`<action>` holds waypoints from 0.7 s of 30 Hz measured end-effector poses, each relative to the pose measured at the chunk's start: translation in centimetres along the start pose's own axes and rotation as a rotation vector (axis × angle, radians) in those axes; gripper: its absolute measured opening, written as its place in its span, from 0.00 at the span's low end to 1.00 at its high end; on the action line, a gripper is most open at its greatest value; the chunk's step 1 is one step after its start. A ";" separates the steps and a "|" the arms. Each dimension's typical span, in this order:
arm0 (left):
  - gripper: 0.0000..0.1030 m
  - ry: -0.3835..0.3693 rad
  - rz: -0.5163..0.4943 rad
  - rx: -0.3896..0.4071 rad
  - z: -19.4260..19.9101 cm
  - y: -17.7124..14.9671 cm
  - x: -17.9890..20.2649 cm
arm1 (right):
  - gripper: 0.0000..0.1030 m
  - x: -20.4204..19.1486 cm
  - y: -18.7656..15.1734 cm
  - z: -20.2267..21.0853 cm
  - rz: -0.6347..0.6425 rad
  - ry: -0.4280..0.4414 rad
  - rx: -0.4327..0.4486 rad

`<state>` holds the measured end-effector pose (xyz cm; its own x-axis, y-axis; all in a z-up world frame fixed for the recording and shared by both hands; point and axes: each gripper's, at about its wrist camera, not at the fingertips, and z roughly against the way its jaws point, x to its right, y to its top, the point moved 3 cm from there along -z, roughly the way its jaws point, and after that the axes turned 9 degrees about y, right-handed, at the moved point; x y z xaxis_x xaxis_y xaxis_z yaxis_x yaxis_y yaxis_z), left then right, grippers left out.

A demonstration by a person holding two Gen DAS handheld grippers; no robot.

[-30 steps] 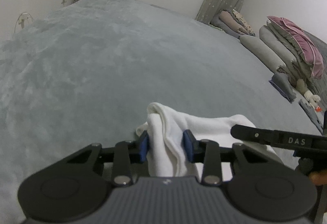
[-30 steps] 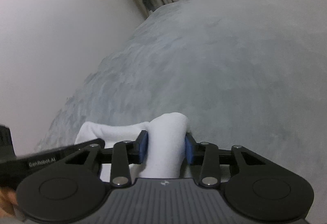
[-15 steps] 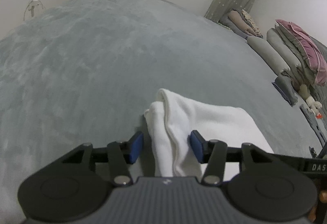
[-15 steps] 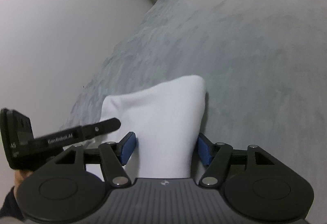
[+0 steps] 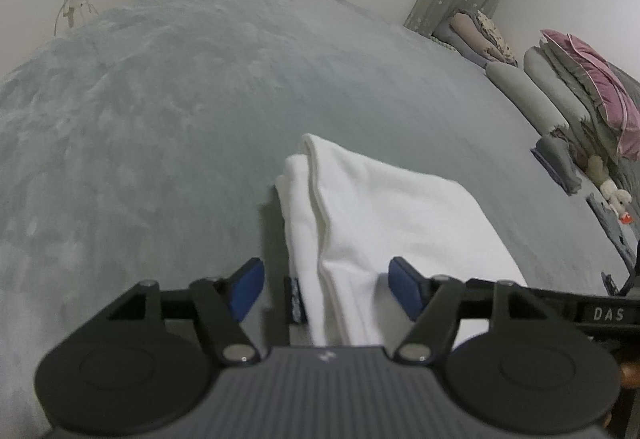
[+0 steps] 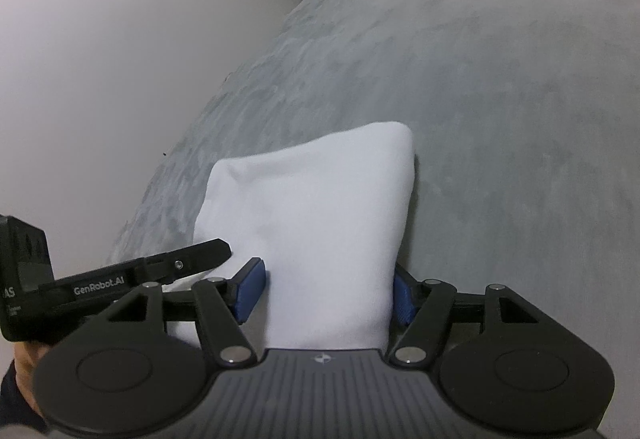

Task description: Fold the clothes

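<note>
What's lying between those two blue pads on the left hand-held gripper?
The folded white garment on the grey bedspread. In the left wrist view its near end sits between the open left hand-held gripper pads, which stand clear of it.

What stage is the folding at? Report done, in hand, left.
Done: the white garment lies folded into a compact rectangle on the grey blanket, layered edges on one side.
In hand: nothing is gripped. The left claw and the right claw are both open, blue pads straddling the cloth's near edge.
Left: drawing both claws clear. The small garments near the pillows may be next, though that is a guess.
</note>
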<state>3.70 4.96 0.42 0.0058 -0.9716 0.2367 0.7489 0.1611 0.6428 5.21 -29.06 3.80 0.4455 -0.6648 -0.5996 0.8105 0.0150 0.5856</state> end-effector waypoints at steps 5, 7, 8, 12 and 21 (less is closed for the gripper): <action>0.67 0.027 0.000 0.018 0.7 -1.0 0.3 | 0.64 -0.3 -0.5 0.3 0.011 -0.004 -0.006; 0.68 0.040 -0.005 0.026 1.0 -1.2 0.7 | 0.64 -0.4 -0.7 0.5 0.014 -0.005 -0.008; 0.68 0.045 -0.006 0.030 1.2 -1.3 0.8 | 0.65 -0.5 -0.8 0.6 0.016 -0.006 -0.008; 0.69 0.034 0.010 0.023 1.7 -1.7 0.9 | 0.66 -0.7 -1.3 0.9 0.021 -0.006 -0.010; 0.81 -0.047 0.041 -0.005 1.2 -2.4 0.8 | 0.66 -0.5 -2.2 1.8 0.032 0.022 0.000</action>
<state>1.13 4.02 -0.07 0.0053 -0.9551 0.2963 0.7521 0.1991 0.6283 2.49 -30.05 3.80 0.4799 -0.6472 -0.5923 0.7956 0.0365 0.6048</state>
